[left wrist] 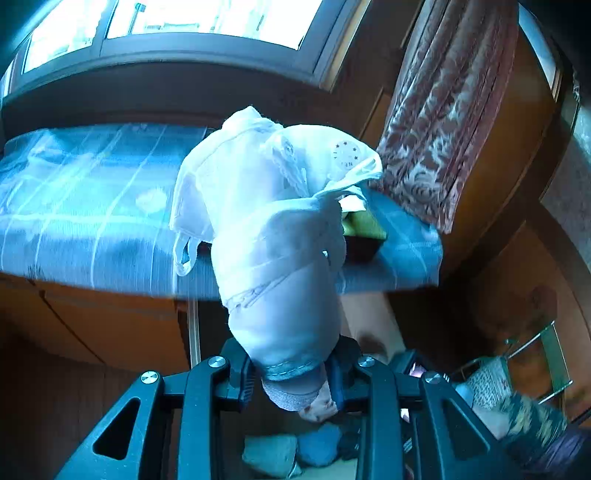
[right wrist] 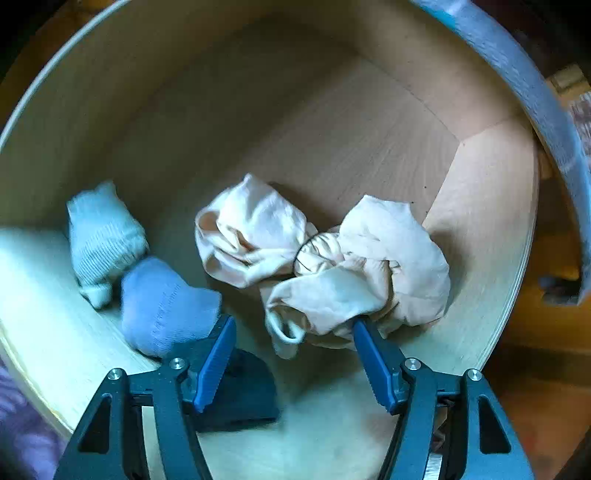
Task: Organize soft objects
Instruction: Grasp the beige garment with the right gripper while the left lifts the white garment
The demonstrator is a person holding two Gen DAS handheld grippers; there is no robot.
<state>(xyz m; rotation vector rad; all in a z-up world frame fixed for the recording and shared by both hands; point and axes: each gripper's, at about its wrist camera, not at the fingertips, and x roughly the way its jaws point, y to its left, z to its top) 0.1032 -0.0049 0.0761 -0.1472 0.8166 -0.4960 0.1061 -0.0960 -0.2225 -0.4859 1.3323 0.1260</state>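
Note:
My left gripper (left wrist: 291,373) is shut on a bundle of white garments (left wrist: 273,221) and holds it up in front of a bed. My right gripper (right wrist: 291,332) is open inside a light wooden drawer (right wrist: 480,177). In the drawer lie crumpled cream garments (right wrist: 332,266) just ahead of the right finger, a pale blue sock (right wrist: 103,240), a blue rolled sock (right wrist: 162,306) by the left finger, and a dark blue piece (right wrist: 243,391) under the left finger.
A bed with a blue checked cover (left wrist: 92,206) stands behind the bundle, with a yellow-green item (left wrist: 364,221) on it. A patterned red curtain (left wrist: 443,118) hangs at right. A window (left wrist: 177,18) is above. Socks (left wrist: 295,450) lie below the left gripper.

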